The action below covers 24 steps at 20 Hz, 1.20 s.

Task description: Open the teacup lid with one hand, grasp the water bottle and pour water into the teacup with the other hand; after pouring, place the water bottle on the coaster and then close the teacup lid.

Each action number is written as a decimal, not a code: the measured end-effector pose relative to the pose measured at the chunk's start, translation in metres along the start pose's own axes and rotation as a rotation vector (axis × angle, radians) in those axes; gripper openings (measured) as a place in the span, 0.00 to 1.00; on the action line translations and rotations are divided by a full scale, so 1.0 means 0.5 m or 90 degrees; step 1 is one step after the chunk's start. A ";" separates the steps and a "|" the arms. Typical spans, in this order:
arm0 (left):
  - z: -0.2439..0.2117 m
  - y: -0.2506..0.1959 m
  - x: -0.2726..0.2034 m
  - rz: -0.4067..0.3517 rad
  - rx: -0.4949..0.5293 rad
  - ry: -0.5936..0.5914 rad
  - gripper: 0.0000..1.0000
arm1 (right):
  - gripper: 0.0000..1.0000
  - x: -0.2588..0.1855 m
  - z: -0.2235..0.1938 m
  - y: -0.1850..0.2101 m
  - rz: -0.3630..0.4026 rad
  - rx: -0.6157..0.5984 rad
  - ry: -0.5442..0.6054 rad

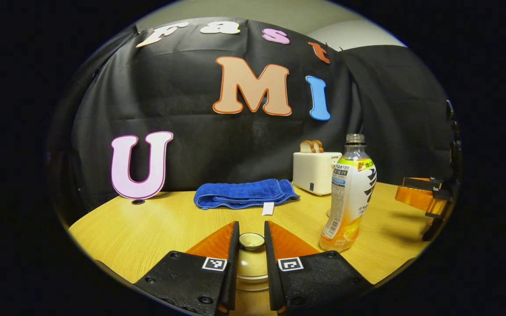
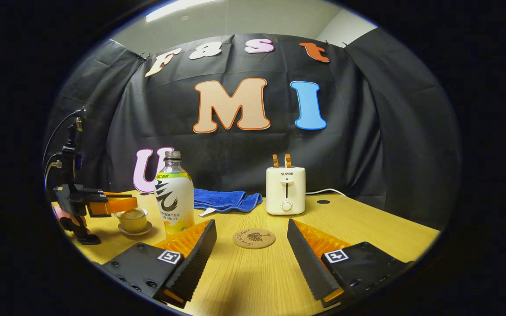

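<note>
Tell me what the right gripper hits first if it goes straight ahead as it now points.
Probably the coaster: it lies on the table dead ahead between the open right gripper fingers. If the gripper passes above it, the toaster behind comes next; depth is unclear.

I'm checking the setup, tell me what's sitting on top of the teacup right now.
The lid sits on the teacup, its knob between the left gripper fingers. The right gripper view shows that gripper over the cup. The lid covers whatever is inside.

We count on the counter (image 2: 367, 224):
Water bottle (image 2: 174, 195): one
Teacup (image 2: 133, 219): one
Coaster (image 2: 254, 238): one
Toaster (image 2: 285, 190): one
Blue towel (image 2: 224, 199): one
Bread slices (image 2: 281, 160): two
</note>
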<state>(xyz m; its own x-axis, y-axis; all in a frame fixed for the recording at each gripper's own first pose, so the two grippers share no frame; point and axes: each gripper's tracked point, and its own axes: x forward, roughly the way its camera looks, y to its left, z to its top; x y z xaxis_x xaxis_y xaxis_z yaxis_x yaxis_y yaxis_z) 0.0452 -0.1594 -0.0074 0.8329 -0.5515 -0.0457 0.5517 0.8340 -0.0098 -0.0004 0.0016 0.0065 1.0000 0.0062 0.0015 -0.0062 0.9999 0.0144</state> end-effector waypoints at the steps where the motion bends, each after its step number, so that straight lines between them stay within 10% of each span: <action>1: 0.004 0.001 -0.001 0.002 -0.003 -0.006 0.28 | 1.00 0.000 -0.001 0.000 0.000 0.000 0.000; 24: 0.015 0.152 -0.116 0.166 0.001 -0.036 0.28 | 1.00 0.054 -0.034 0.227 0.257 0.001 0.058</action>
<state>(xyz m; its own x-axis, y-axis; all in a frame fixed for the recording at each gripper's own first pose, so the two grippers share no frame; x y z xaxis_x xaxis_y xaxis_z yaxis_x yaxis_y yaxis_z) 0.0393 -0.0643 0.0020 0.9478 -0.3186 0.0100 0.3187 0.9479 -0.0037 0.0259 0.1155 -0.0089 0.9132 0.3994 -0.0815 -0.3980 0.9168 0.0326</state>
